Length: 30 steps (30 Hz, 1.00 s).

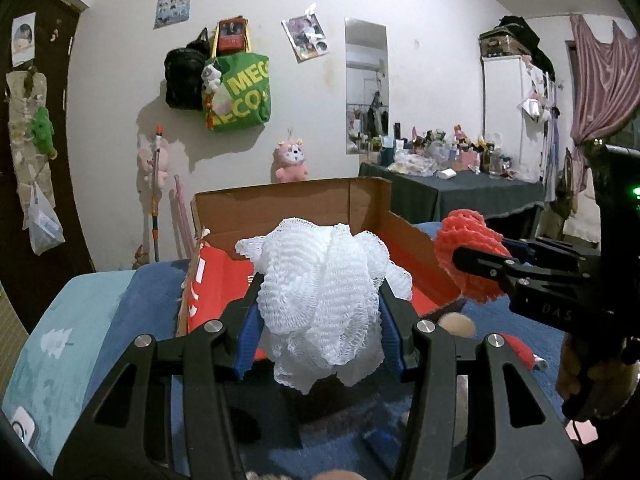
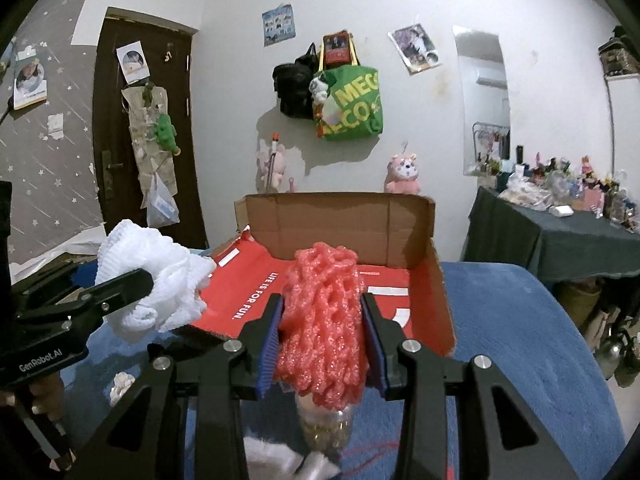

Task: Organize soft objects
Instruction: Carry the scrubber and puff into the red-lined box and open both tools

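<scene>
My left gripper (image 1: 320, 300) is shut on a white mesh puff (image 1: 324, 300), held in the air in front of the open cardboard box (image 1: 288, 204) with its red lining. The same white puff (image 2: 152, 280) shows at the left of the right wrist view. My right gripper (image 2: 322, 320) is shut on a red foam net sleeve (image 2: 324, 320), also lifted before the box (image 2: 340, 224). In the left wrist view that red sleeve (image 1: 468, 256) hangs at the right, beside the box's right wall. Both pieces sit above a blue blanket (image 2: 520, 340).
Small soft pieces (image 2: 120, 386) and a clear bottle (image 2: 328, 424) lie on the blanket below the grippers. A dark-clothed table (image 2: 560, 240) crowded with bottles stands at the right. Bags (image 1: 240, 92) and plush toys hang on the far wall, and a dark door (image 2: 132, 128) is at the left.
</scene>
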Motion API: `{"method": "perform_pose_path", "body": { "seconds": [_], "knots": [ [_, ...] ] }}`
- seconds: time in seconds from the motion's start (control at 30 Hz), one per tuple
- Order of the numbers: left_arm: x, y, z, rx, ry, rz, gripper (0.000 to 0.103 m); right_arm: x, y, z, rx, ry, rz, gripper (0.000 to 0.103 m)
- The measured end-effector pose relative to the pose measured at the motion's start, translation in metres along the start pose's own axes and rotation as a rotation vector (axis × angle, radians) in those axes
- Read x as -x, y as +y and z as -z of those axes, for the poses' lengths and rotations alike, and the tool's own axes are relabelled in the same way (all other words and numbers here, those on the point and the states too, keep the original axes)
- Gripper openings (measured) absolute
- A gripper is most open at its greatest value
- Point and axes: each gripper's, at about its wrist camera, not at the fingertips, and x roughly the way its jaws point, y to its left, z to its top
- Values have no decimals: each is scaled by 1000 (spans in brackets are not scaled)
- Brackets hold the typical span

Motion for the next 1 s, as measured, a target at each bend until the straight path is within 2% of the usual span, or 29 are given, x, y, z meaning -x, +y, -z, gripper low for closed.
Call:
{"method": "perform_pose_path", "body": {
  "seconds": [0.3,0.6,0.73,1.0],
  "knots": [
    [-60,17,-25,-28,118,35,48,-57,-15,-30,15,126,-49,41],
    [-148,25,-37,-87,296,39,48,-153,-36,-54,5,364,-84,41],
    [-191,29,-36,-98,379,30,48,-204,-45,-55,-9,474,-69,41],
    [-248,45,-30,-55,494,20,48,-269,-54,-47,25,611,6,41]
  ]
}}
